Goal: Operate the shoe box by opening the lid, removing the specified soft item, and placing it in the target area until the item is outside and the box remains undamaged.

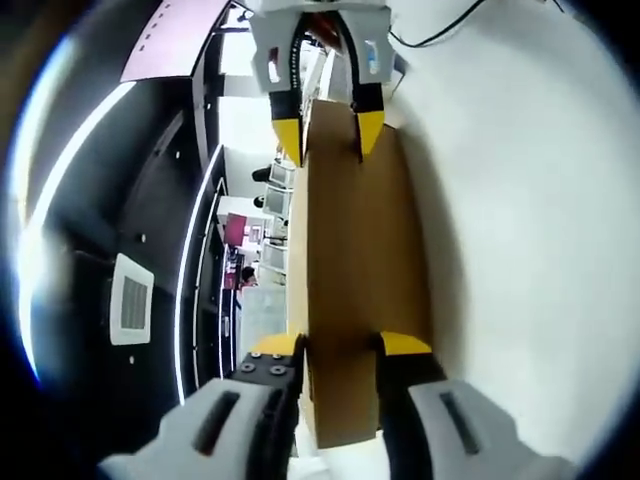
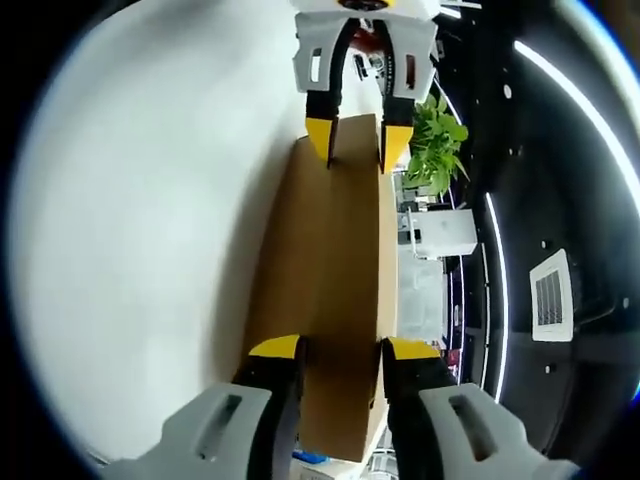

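Note:
A long brown cardboard shoe box (image 1: 355,250) runs away from my left gripper (image 1: 340,345), whose yellow-tipped jaws press on both sides of its near end. At the box's far end my right gripper (image 1: 328,132) comes in from the top and clamps the other end. In the right gripper view the same box (image 2: 330,250) sits between the jaws of my right gripper (image 2: 340,348), with my left gripper (image 2: 357,138) holding the far end. The lid looks closed and the inside is hidden. Both views are rolled on their side.
The white table (image 1: 520,220) lies along one side of the box, with a black cable (image 1: 440,35) at its far part. Past the table's edge are a green plant (image 2: 437,150), a white cabinet (image 2: 440,232), office furniture and a dark ceiling with a vent (image 1: 132,300) and light strips.

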